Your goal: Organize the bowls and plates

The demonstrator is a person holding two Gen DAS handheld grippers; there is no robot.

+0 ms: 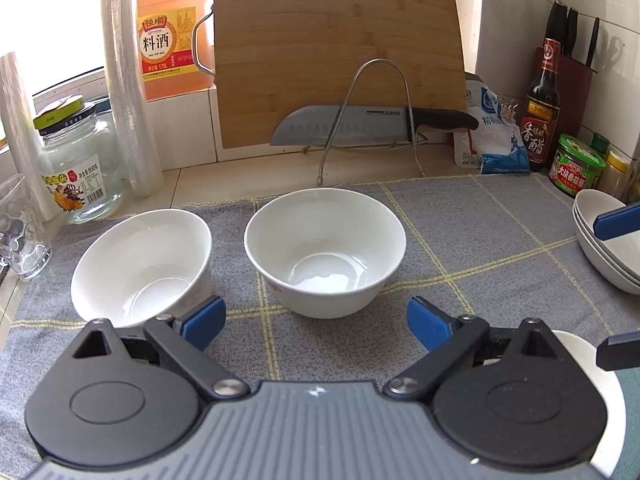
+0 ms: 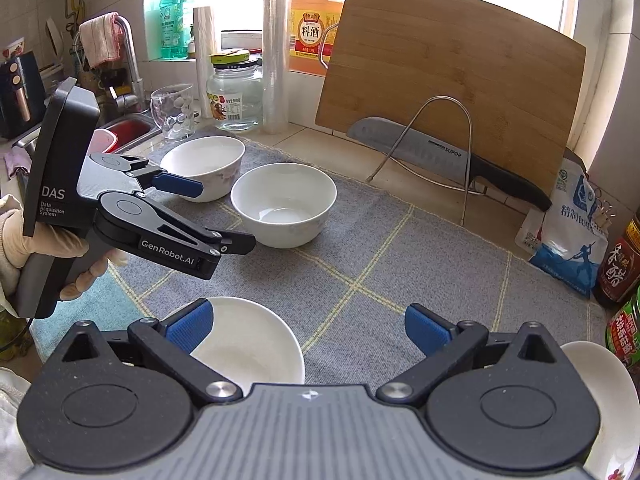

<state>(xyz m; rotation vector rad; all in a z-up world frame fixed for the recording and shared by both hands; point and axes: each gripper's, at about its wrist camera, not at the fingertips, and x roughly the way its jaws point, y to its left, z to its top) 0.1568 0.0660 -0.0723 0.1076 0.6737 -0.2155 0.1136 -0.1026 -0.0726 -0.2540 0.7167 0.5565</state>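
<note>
Left gripper (image 1: 316, 322) hovers low over the grey mat (image 1: 460, 240), jaws spread wide, holding nothing, aimed between the left bowl (image 1: 140, 264) and the centre bowl (image 1: 324, 248). Both bowls sit upright, near each other, at the mat's far left. Right gripper (image 2: 310, 328) is also wide open and empty, above a near plate (image 2: 248, 344). Stacked plates (image 1: 600, 240) lie far right.

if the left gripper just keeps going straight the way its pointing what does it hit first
Most likely the nearer white bowl, which sits dead ahead between the open left gripper fingers. The second bowl lies off to the left of that line, though depth is hard to judge.
</note>
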